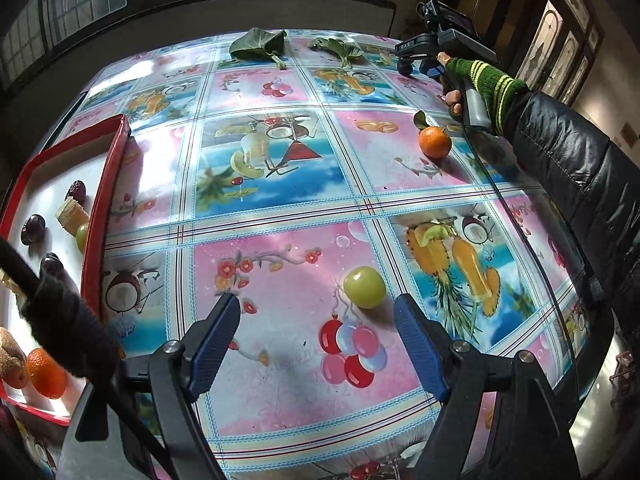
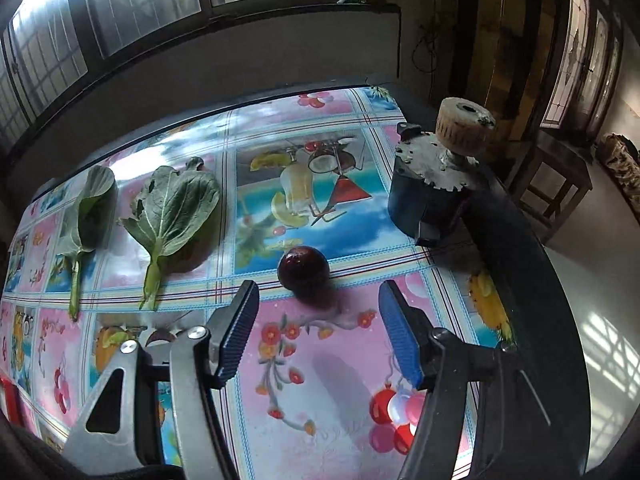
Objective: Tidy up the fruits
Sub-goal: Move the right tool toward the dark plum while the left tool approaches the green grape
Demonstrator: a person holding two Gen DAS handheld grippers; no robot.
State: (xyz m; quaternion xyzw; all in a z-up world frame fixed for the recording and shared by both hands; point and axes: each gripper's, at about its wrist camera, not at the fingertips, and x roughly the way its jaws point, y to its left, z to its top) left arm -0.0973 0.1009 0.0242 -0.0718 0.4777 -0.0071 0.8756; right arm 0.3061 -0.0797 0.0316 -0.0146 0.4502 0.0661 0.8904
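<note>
From the left wrist, the left gripper [image 1: 316, 316] hangs spread wide and empty over the tablecloth [image 1: 280, 208], a green fruit [image 1: 364, 287] lying just ahead at one o'clock, near the right pad. A mandarin [image 1: 435, 142] sits farther off at two o'clock; the red tray [image 1: 106, 184] with sorted fruit is at nine. From the right wrist, the right gripper [image 2: 318, 312] also gapes empty, a dark plum [image 2: 303, 267] at twelve, just beyond the tips. Both fruits look light, smooth, apt to roll; grip across the middle, gently.
</note>
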